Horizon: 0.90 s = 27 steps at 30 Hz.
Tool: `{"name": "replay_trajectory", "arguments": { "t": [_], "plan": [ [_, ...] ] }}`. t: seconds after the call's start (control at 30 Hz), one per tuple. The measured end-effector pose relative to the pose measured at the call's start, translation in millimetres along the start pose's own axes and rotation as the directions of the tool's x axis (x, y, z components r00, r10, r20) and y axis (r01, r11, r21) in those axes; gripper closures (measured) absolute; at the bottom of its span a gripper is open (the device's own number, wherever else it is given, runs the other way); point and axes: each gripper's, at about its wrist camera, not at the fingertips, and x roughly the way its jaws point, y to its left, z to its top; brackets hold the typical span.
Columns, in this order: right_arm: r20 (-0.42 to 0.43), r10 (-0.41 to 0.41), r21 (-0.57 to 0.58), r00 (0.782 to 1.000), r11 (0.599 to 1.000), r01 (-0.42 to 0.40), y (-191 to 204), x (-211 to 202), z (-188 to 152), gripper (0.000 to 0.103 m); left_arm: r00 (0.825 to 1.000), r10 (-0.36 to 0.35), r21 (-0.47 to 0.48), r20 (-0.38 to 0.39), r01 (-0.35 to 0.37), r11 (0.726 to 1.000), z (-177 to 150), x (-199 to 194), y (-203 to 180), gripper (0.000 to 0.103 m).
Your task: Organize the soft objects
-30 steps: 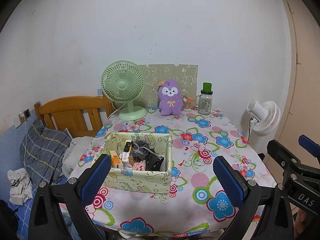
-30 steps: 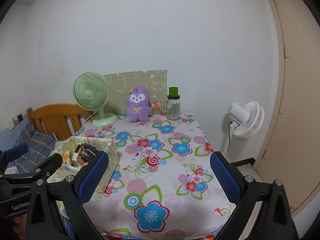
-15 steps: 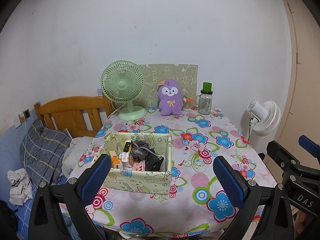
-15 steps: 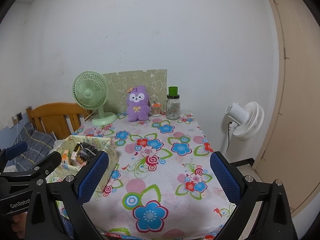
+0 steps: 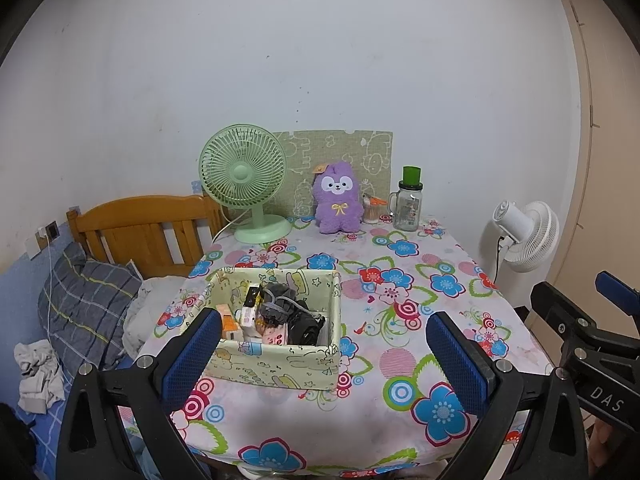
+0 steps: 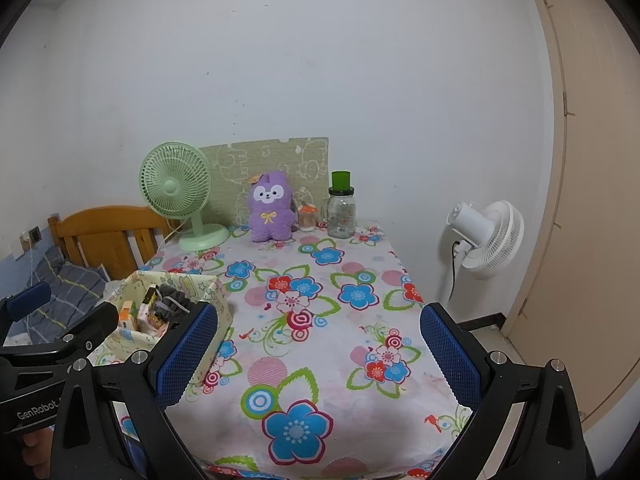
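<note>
Both held back at the near edge of the flowered table [image 5: 400, 364], left gripper [image 5: 324, 354] and right gripper [image 6: 318, 350] spread wide and empty. Purple plush toy [image 5: 338, 204] upright at the far edge, between green fan [image 5: 244, 176] and glass jar [image 5: 408, 210]; fabric box [image 5: 276, 364] near left, holding grey soft bundle [image 5: 280, 306] among small cartons. Fits either sorting under way or finished. For any plush grab: approach level, close on the body, clear of the jar.

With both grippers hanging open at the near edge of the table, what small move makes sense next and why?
Probably ease the left gripper forward over the fabric box. It stands nearest, holding a grey soft bundle mixed with small cartons. Whether that bundle or the purple plush at the wall still needs moving cannot be told.
</note>
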Motion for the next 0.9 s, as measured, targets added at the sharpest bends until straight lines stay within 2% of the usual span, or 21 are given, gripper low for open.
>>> {"name": "replay_trajectory", "arguments": {
  "t": [0.9],
  "plan": [
    [-0.007, 0.011, -0.005, 1.000, 1.000, -0.011, 4.2, -0.1, -1.7, 0.000, 1.000, 0.007, -0.012, -0.004, -0.007, 1.000, -2.3, -1.7, 4.4, 0.000]
  ]
}}
